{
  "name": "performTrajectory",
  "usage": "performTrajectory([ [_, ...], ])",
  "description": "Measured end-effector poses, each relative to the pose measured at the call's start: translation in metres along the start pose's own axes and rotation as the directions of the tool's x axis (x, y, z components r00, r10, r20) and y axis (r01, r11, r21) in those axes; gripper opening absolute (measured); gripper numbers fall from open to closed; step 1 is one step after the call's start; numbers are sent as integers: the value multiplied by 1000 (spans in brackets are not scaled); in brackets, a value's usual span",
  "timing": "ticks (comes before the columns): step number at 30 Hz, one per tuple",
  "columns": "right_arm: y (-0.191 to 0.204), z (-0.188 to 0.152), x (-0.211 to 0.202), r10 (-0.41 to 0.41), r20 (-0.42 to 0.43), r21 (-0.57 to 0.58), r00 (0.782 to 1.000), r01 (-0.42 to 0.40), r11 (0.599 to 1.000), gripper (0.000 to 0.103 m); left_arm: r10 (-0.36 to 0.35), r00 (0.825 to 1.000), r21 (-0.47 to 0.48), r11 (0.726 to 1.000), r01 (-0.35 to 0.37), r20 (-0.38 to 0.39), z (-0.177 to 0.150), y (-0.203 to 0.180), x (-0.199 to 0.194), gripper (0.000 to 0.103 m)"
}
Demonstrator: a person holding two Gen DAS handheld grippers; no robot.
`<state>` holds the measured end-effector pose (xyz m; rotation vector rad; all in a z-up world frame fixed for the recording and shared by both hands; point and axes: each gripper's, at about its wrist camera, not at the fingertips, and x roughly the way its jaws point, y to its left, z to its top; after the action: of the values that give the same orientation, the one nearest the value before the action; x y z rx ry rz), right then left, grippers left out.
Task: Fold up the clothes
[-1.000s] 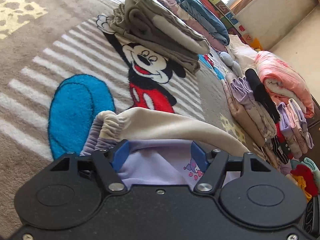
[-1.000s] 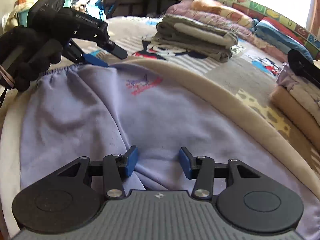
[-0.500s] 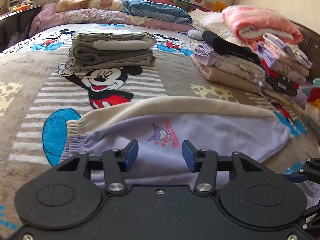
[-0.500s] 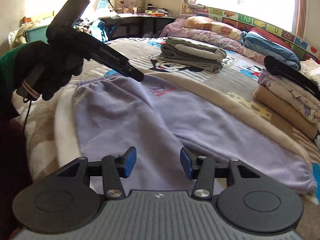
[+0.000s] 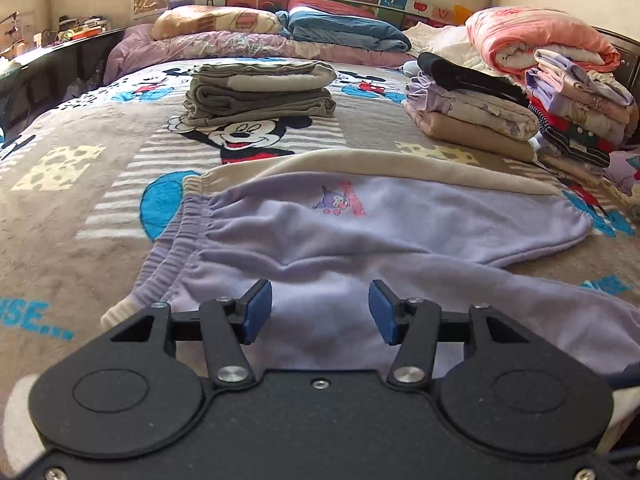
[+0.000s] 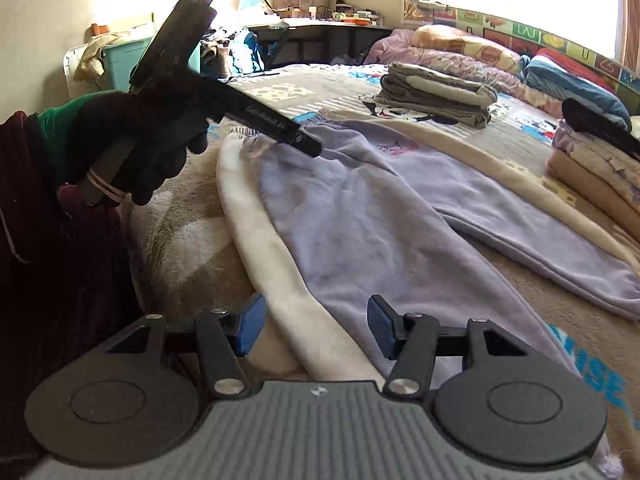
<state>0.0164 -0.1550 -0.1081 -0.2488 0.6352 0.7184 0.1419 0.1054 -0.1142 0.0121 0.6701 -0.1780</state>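
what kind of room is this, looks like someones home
Most likely a bedroom in a home. The work surface is a bed covered by a cartoon-mouse blanket, with pillows along the headboard under a window, folded clothes stacked on it, and a cluttered desk against the far wall.

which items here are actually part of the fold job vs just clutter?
In play: lilac trousers lying on cream trousers; left gripper and right gripper, both open.
Lying about: grey folded stack, right-hand folded piles, pink quilt, pillows.

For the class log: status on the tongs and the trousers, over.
Left tongs open, empty. Right tongs open, empty, over a trouser leg. Lilac trousers flat on the blanket, unfolded. Nothing in the way.
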Motion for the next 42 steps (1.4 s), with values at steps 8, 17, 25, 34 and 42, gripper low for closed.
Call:
performTrajectory([
  [8, -27, -26, -75, -181, -9, -106, 983, 179, 978, 58, 0, 998, 334, 942, -19, 59, -36, -37, -49, 63],
  [17, -31, -64, -103, -295, -86, -251, 952, 266, 931, 58, 108, 991, 684, 718, -133, 80, -65, -64, -51, 63],
  [25, -26, -104, -93, -356, -151, -480, 922, 246, 842, 58, 249, 960, 861, 453, -233, 129, -89, -40, -33, 65],
  [34, -34, -123, -51, -385, -157, -662, 910, 192, 724, 57, 238, 963, 826, 512, -236, 127, -90, -10, -27, 65],
  [42, -52, -120, -66, -325, -111, -502, 939, 229, 834, 32, 244, 936, 870, 366, -331, 253, -101, 2, -17, 65],
])
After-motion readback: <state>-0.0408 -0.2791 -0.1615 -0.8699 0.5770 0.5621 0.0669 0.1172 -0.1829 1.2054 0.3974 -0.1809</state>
